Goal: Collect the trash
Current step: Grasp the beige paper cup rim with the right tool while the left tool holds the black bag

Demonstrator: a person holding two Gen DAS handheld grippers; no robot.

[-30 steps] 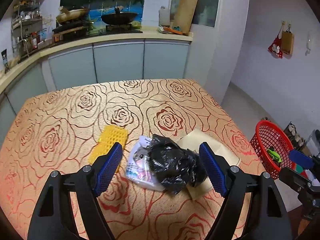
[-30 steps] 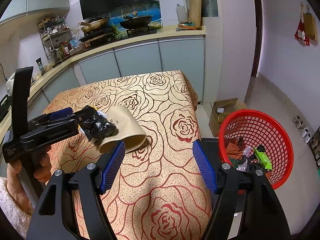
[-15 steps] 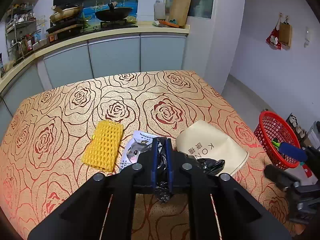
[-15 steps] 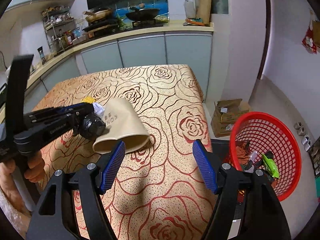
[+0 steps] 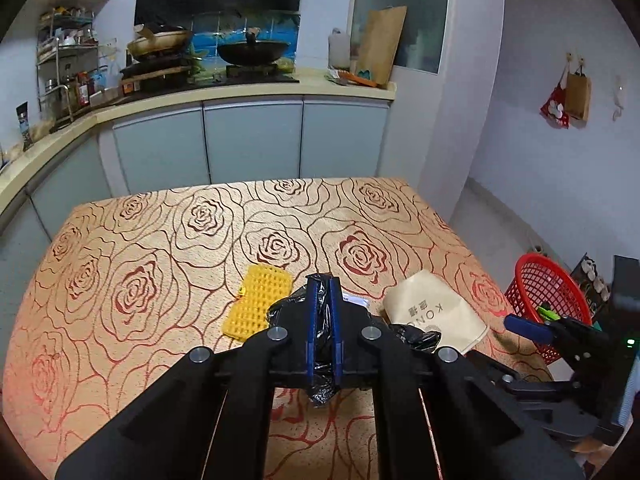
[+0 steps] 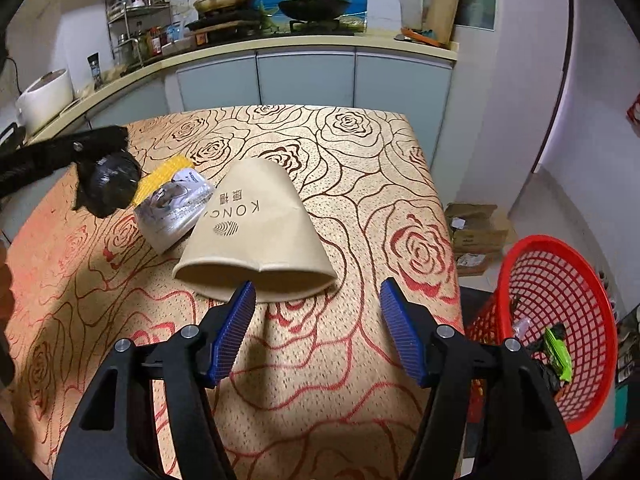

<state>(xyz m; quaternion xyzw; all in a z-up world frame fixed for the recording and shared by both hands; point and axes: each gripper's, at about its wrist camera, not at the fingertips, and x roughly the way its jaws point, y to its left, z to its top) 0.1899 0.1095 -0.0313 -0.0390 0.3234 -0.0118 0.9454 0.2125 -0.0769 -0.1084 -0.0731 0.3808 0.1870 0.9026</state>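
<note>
My left gripper (image 5: 323, 285) is shut on a crumpled black plastic bag (image 5: 416, 338) and holds it above the rose-patterned table (image 5: 160, 280). From the right wrist view, the black bag (image 6: 110, 186) hangs at the left from the left gripper (image 6: 100, 142). My right gripper (image 6: 318, 292) hovers low over the table and its jaws are closing. A flattened beige paper cup (image 6: 256, 232) lies just ahead of its fingertips, and the pads do not press on it. Beside the table, a red basket (image 6: 560, 280) on the floor holds trash.
A yellow foam net (image 5: 258, 300) and a white pouch (image 6: 174, 208) lie left of the cup. A cardboard box (image 6: 476, 228) sits on the floor behind the basket. Kitchen counter and cabinets (image 5: 240, 140) run along the far side.
My left gripper closed on the black bag and lifted it off the white pouch. My right gripper sank toward the paper cup and its jaws narrowed a little.
</note>
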